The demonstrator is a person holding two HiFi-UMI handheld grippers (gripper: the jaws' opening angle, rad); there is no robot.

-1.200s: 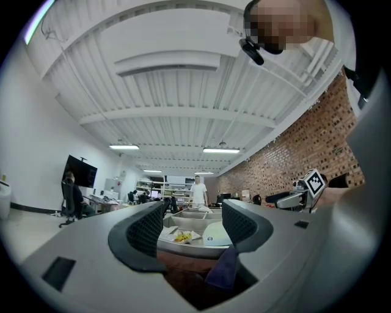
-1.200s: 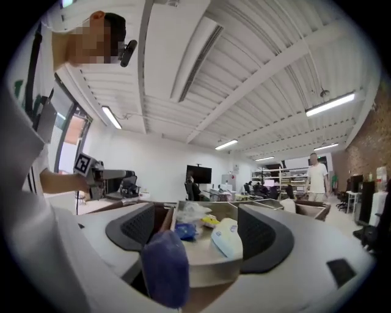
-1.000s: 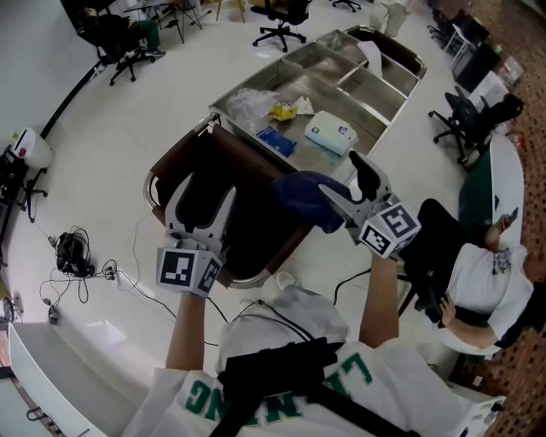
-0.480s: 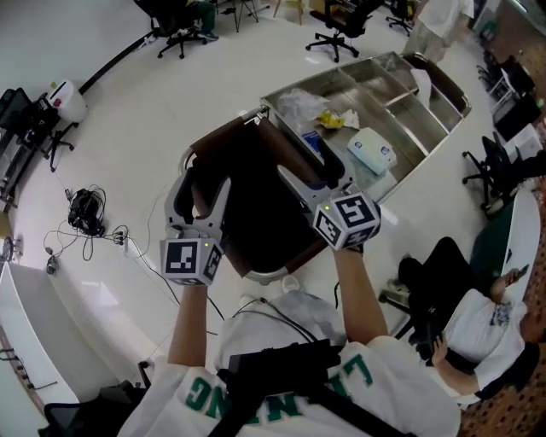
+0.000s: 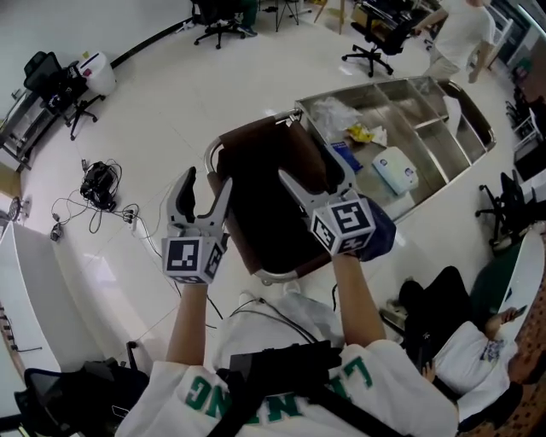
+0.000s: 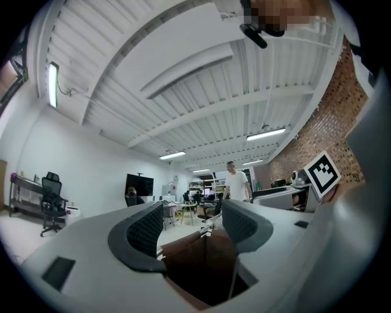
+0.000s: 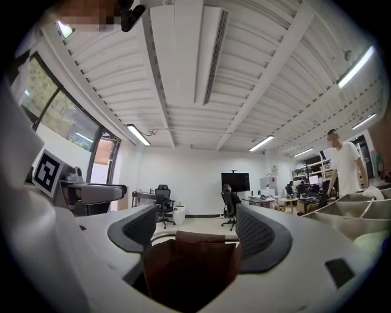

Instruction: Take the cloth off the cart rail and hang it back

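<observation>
In the head view the dark blue cloth [image 5: 381, 242] shows just right of my right gripper's marker cube, at the near edge of the steel cart [image 5: 444, 128]; the cube hides most of it, so I cannot tell whether it rests on the rail [image 5: 280, 276]. My right gripper [image 5: 309, 179] is open over the brown bag [image 5: 264, 213] at the cart's end. My left gripper [image 5: 207, 181] is open over the bag's left side. The left gripper [image 6: 195, 223] and right gripper [image 7: 192, 229] views each show empty jaws with the brown bag [image 6: 204, 269] [image 7: 189, 269] behind.
The cart's trays hold a white pack [image 5: 394, 168], a blue packet [image 5: 344, 156], a yellow scrap [image 5: 363, 132] and clear plastic [image 5: 333, 111]. A seated person [image 5: 452, 350] is at lower right. Cables [image 5: 101, 183] lie on the floor at left. Office chairs [image 5: 217, 13] stand at the back.
One second ago the blue cloth was at my right gripper's jaws. That gripper has moved left over the brown bag with empty jaws, and the cloth now shows beside its cube.
</observation>
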